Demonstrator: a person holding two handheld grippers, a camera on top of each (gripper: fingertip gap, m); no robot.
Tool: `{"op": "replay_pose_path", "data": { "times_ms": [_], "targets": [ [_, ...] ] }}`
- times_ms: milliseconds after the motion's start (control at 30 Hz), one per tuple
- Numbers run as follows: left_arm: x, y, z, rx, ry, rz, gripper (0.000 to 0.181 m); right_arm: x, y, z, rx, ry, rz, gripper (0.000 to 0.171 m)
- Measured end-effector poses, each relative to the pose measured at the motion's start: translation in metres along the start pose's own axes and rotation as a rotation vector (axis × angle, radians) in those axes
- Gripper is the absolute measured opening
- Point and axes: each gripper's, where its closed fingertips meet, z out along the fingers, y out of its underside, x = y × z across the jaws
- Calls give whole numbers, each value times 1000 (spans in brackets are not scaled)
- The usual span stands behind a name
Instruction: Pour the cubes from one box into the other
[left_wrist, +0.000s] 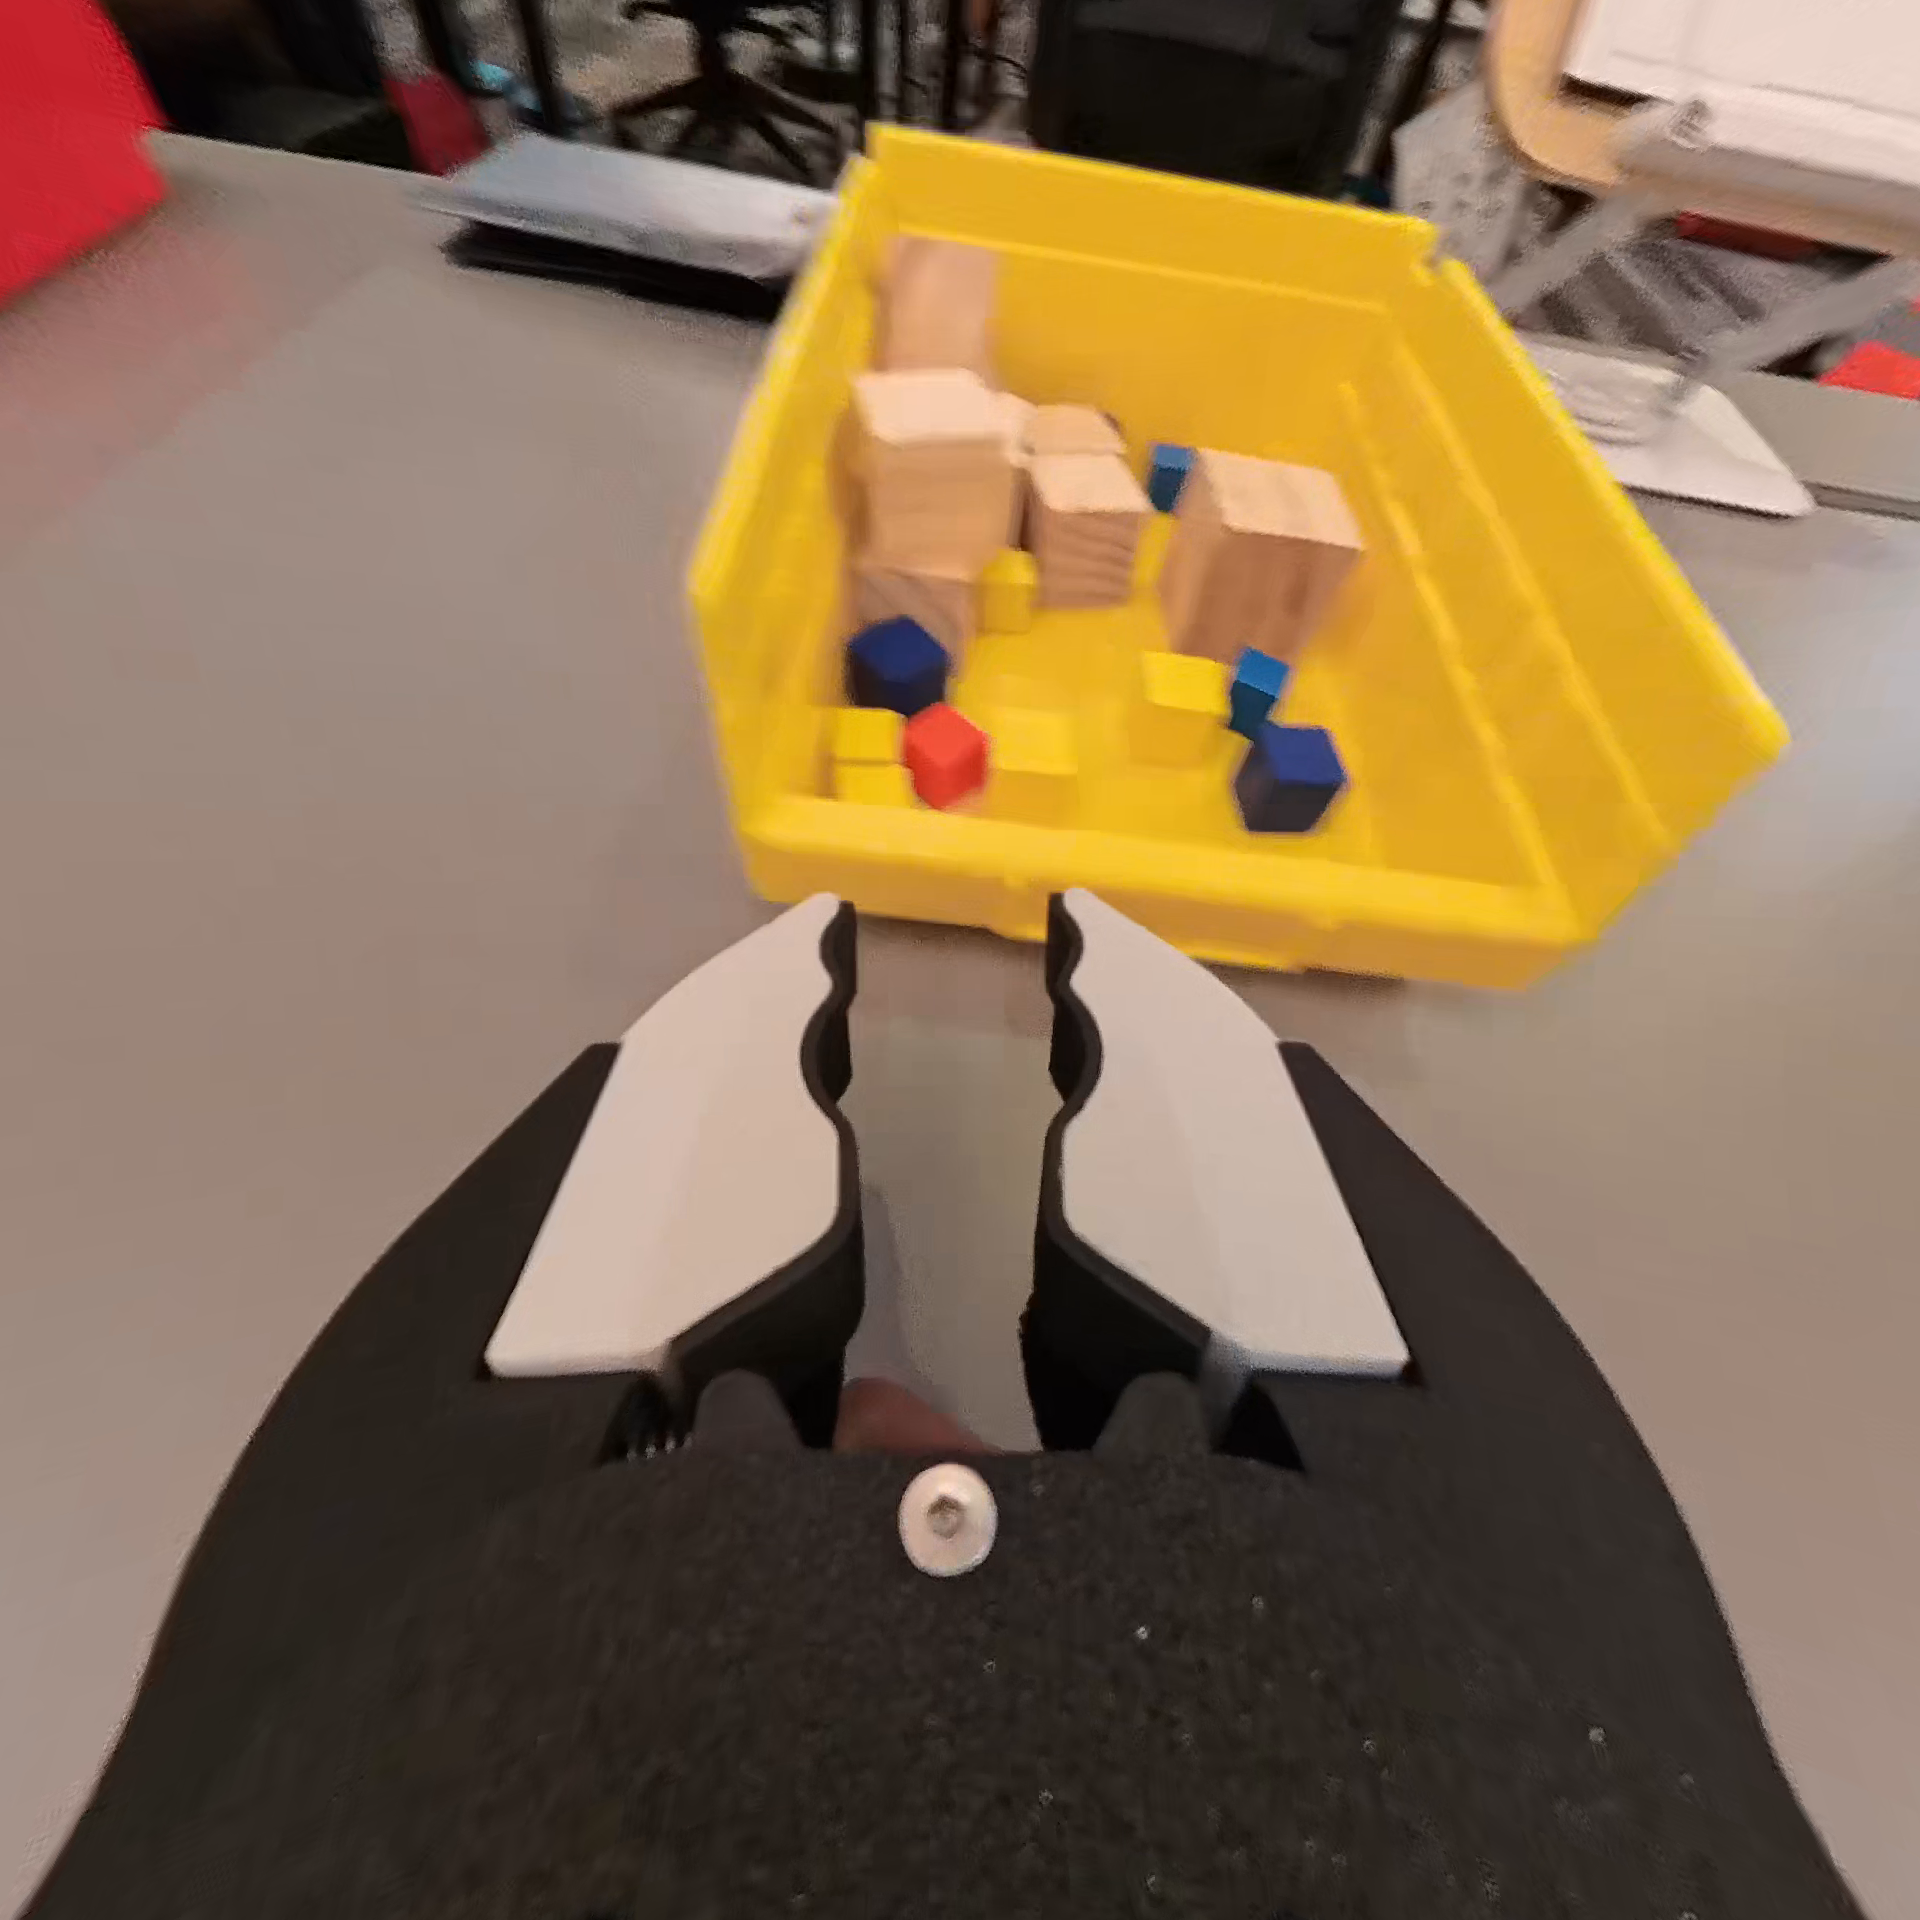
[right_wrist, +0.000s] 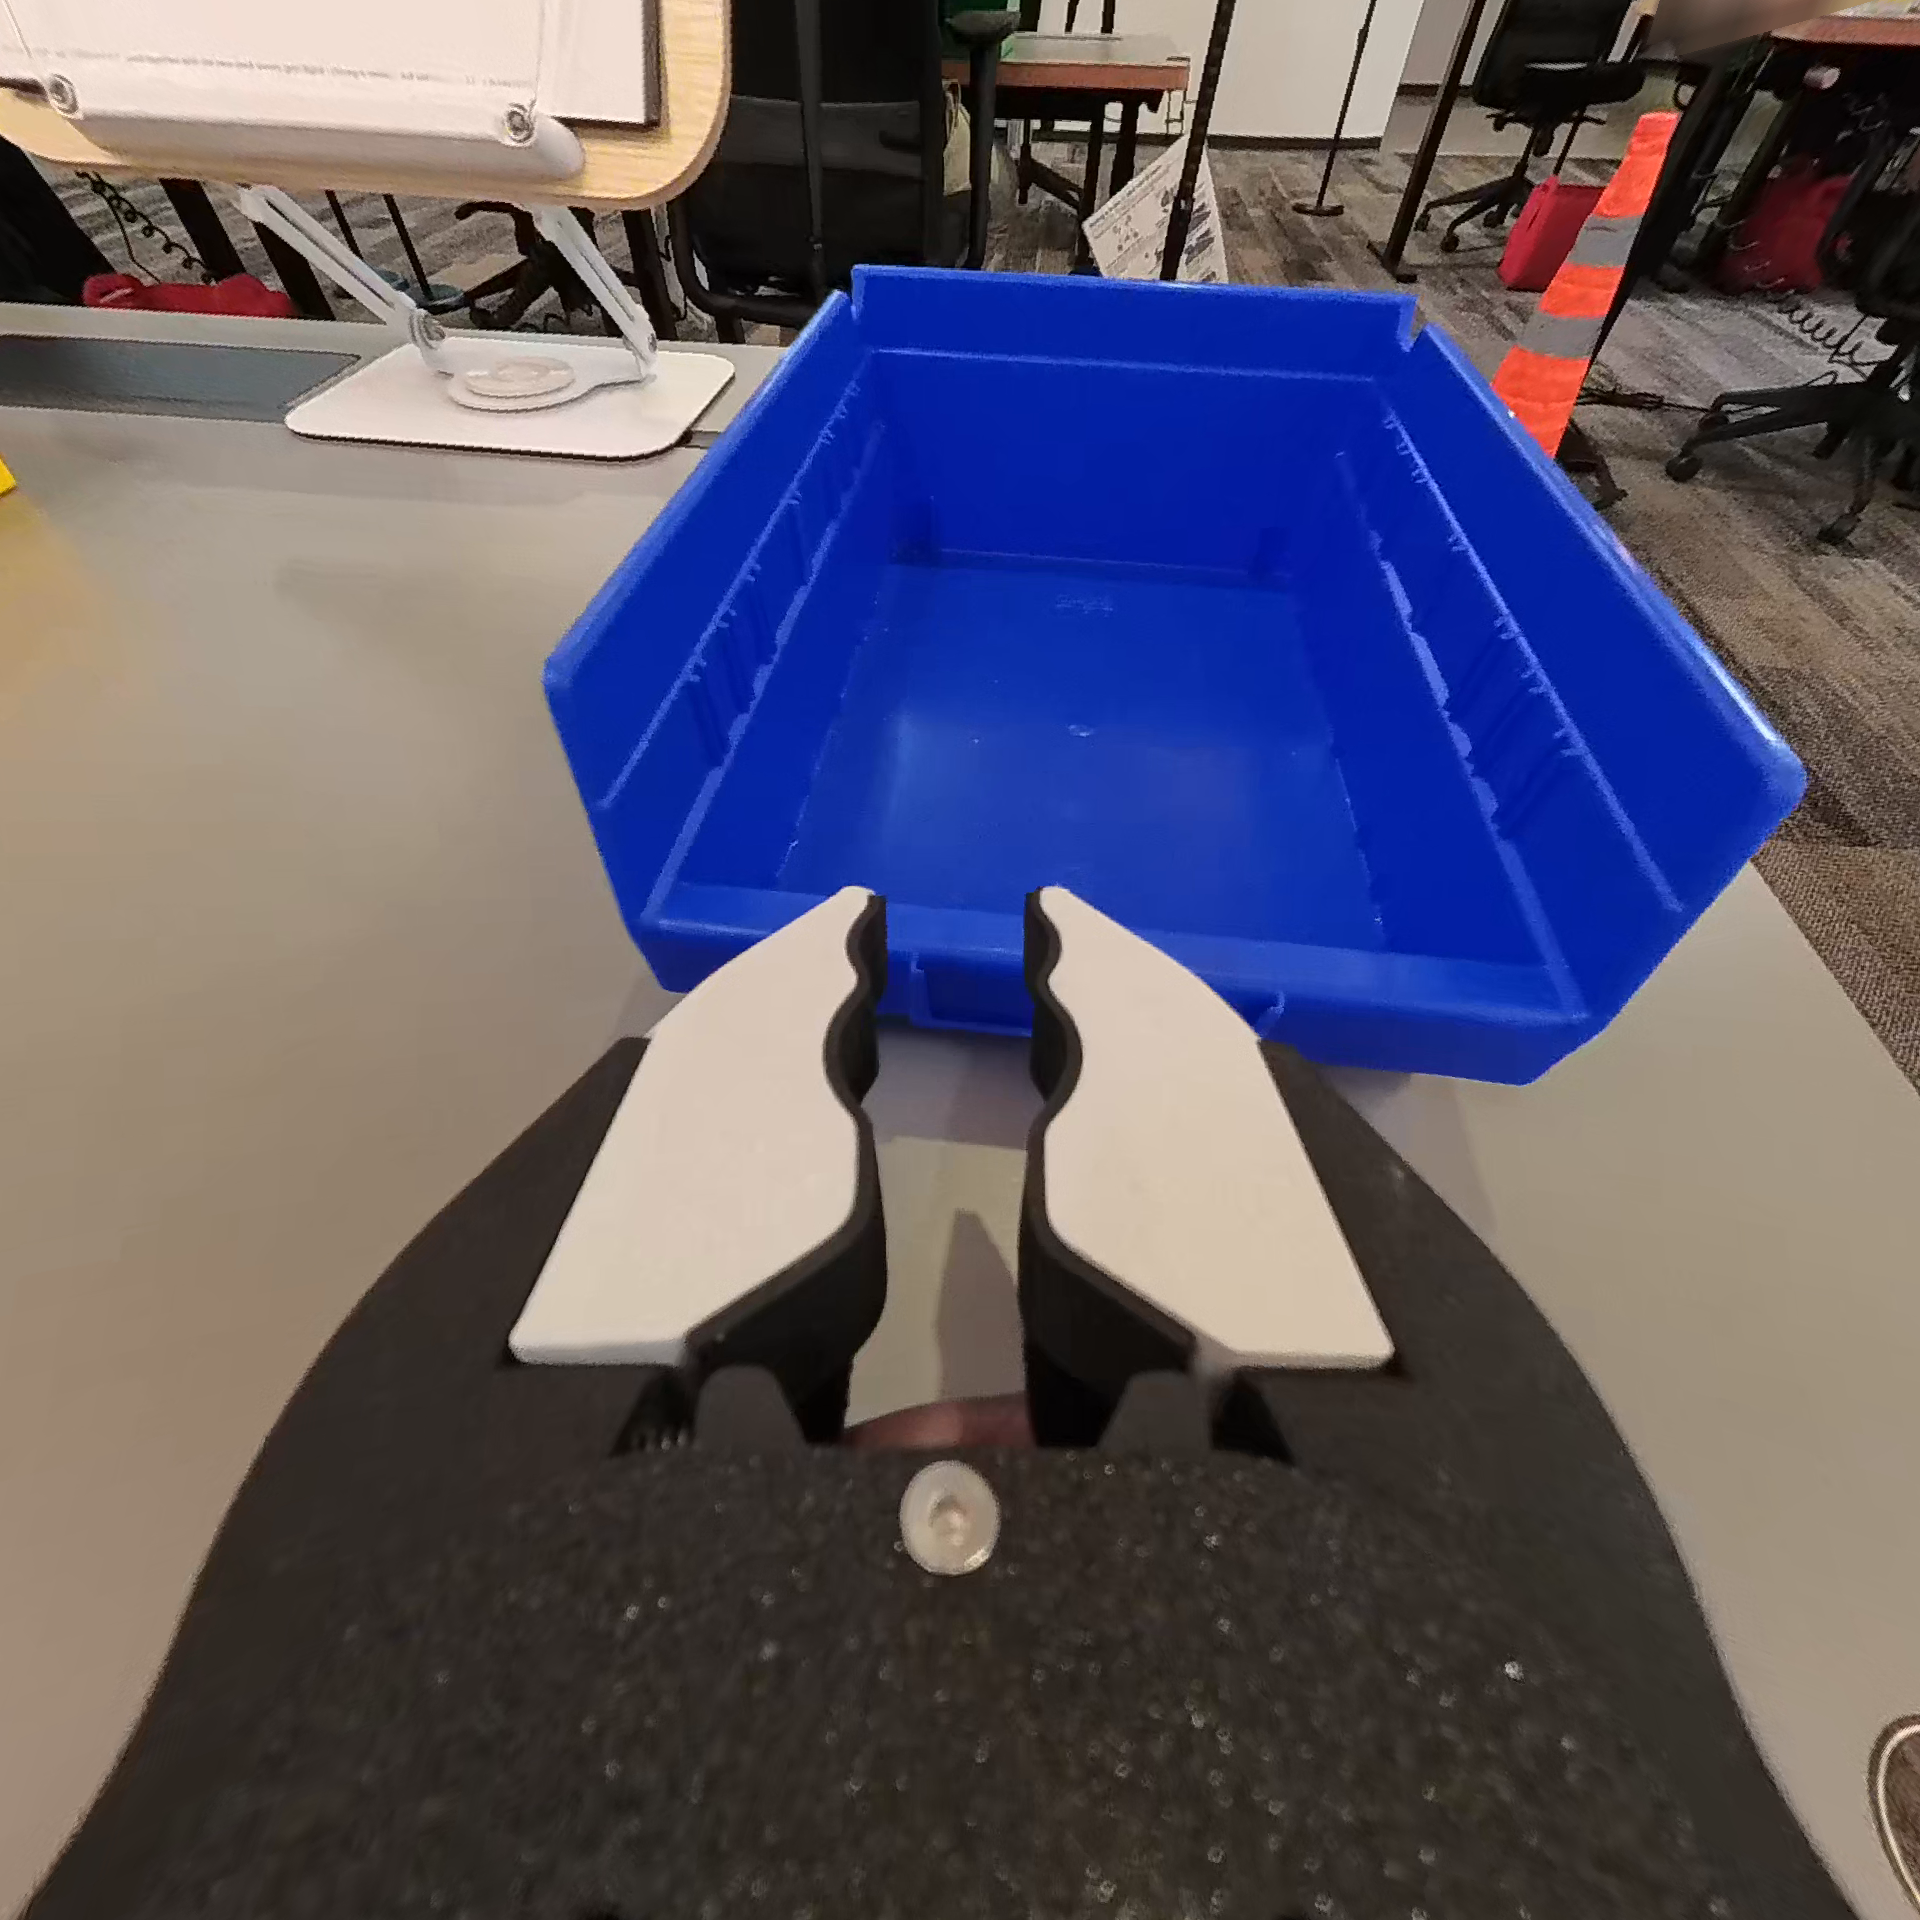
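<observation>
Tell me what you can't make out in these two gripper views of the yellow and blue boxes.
- Left wrist view: motion blur smears the yellow box, so the exact count of its cubes is unclear; tall wooden blocks hide whatever lies behind them.
- Right wrist view: the right gripper covers part of the blue box's front wall.
- Neither view shows both boxes whole, so their spacing is unknown.

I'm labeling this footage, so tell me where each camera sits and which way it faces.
Left wrist view: on the left gripper, looking forward over open jaws at the yellow box of cubes.
Right wrist view: on the right gripper, jaws open, facing the empty blue box.
Shared: the grey table and white stand.
</observation>
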Motion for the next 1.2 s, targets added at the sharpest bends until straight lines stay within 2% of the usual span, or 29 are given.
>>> {"op": "replay_pose_path", "data": {
  "times_ms": [100,200,300,367,433,533,633,733,800,933,1000,1100,1200],
  "targets": [
    [-36,-18,12,-2,-85,55,34,-1,0,1,-2,-7,-7,24],
    [-42,-14,44,-114,3,21,40,-4,1,3,-9,-25,16,24],
    [-37,-16,71,-117,64,57,40,-8,3,4,-22,-36,15,24],
    [-36,-21,85,-96,79,104,28,-10,2,4,-22,-37,0,24],
    [-35,-28,90,-84,103,85,4,-13,2,4,-24,-35,-16,24],
    [-35,-28,91,-83,122,89,3,-24,-4,2,-7,-37,-75,24],
    [-24,-23,82,-74,145,131,4,-72,-14,0,-38,-202,-137,25],
    [-8,-16,71,-76,143,175,4,-132,-13,1,-250,-432,-243,25],
    [-1,-12,64,-72,168,160,5,-169,-29,6,-336,-561,-317,26],
    [11,-3,47,-76,250,139,4,-247,-95,36,-327,-765,-470,29],
    [17,1,39,-80,289,116,4,-286,-120,69,-334,-821,-564,29],
    [28,8,27,-95,319,134,3,-336,-130,135,-451,-879,-710,29],
    [39,12,21,-94,348,134,3,-362,-114,186,-688,-907,-846,36]
  ]
}}
